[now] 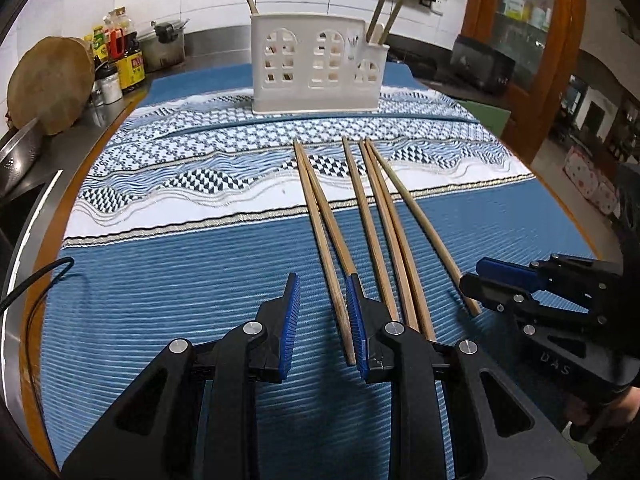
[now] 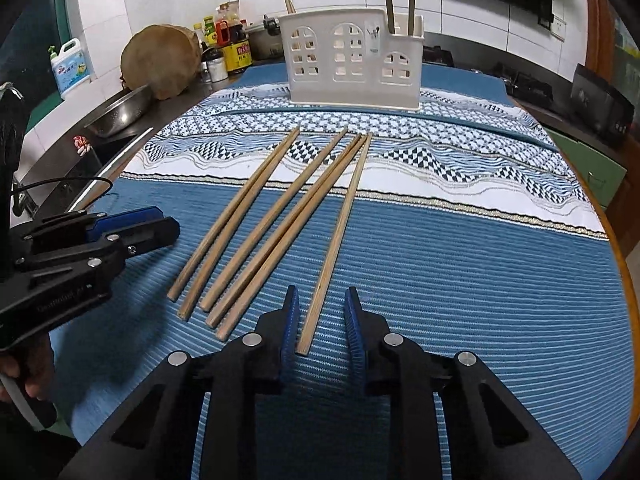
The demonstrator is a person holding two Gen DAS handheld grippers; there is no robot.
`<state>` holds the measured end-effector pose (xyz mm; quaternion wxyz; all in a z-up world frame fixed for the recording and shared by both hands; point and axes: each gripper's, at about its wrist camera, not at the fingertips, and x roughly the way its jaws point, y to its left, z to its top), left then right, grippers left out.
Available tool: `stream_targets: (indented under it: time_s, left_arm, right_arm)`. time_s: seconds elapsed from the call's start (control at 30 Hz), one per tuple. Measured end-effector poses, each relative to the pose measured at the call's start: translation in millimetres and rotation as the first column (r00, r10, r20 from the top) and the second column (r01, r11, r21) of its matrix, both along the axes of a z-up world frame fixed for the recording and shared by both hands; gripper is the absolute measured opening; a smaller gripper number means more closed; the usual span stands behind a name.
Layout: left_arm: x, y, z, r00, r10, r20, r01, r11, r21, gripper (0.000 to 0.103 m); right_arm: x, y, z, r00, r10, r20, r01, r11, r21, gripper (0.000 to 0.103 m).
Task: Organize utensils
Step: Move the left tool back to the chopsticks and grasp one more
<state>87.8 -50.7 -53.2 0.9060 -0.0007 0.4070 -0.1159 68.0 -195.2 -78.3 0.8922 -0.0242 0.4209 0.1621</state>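
Several wooden chopsticks (image 1: 372, 224) lie side by side on a blue patterned cloth (image 1: 180, 280); they also show in the right wrist view (image 2: 256, 232). A white holder (image 1: 316, 64) with window cut-outs stands at the far end, with chopsticks upright in it; it also shows in the right wrist view (image 2: 354, 58). My left gripper (image 1: 322, 320) is open, its jaws around the near end of the leftmost chopstick (image 1: 320, 236). My right gripper (image 2: 322, 328) is open, its jaws around the near end of the rightmost chopstick (image 2: 336, 240). Each gripper shows in the other's view: the right gripper (image 1: 486, 278), the left gripper (image 2: 156, 222).
A round wooden board (image 2: 162, 60), sauce bottles (image 2: 230, 46), a metal colander (image 2: 120, 112) and a detergent bottle (image 2: 70, 66) stand on the counter to the left. A black cable (image 1: 36, 292) lies at the cloth's left edge. A black appliance (image 2: 600, 104) sits at the right.
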Motion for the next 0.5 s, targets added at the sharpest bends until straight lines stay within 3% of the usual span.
stream_targets:
  time_s: [0.33,0.5]
  left_arm:
    - [11.0,-4.3,-18.7,0.998,-0.019,-0.065,0.019,1.000,-0.001,0.023]
    - [13.8,-10.0,-21.6,0.997,-0.030,-0.072,0.030,1.000,0.002,0.016]
  right_arm:
    - [5.0,0.9,-4.8,1.000,-0.005,-0.018,0.005,1.000,-0.006,0.020]
    - [6.4,1.7,-5.4,1.000,-0.006,-0.016,0.006,1.000,-0.013,0.018]
